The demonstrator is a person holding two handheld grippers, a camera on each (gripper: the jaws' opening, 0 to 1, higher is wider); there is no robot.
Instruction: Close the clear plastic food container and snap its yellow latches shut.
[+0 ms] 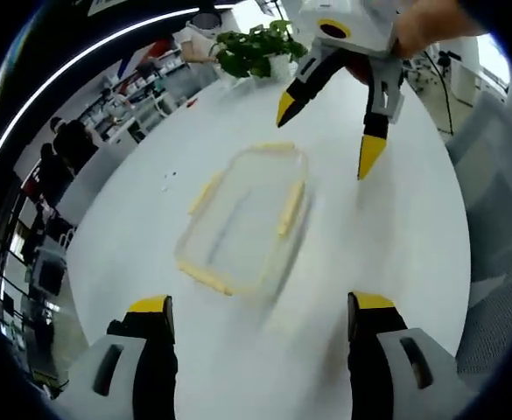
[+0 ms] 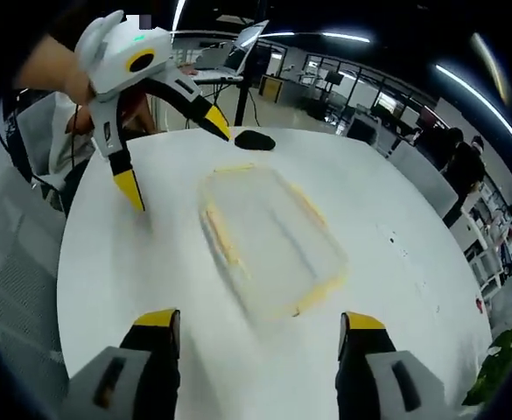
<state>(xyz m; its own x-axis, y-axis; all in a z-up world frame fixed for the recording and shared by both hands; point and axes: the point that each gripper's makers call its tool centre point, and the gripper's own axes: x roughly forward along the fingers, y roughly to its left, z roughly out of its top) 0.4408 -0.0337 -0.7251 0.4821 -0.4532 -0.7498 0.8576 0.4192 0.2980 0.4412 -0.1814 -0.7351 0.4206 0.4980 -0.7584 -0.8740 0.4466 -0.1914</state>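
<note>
A clear plastic food container (image 1: 242,219) with yellow latches along its sides lies flat on the round white table (image 1: 396,236); it is motion-blurred. In the left gripper view my left gripper (image 1: 260,306) is open, just short of the container's near edge. Beyond the container the right gripper (image 1: 330,136) hangs open above the table, held by a hand. In the right gripper view the container (image 2: 269,236) lies ahead of my open right gripper (image 2: 260,322), and the left gripper (image 2: 172,162) hovers open past its far left corner.
A potted green plant (image 1: 256,48) stands at the table's far edge in the left gripper view. A black object (image 2: 254,138) lies on the table beyond the container in the right gripper view. Chairs (image 2: 19,254) and office desks with people surround the table.
</note>
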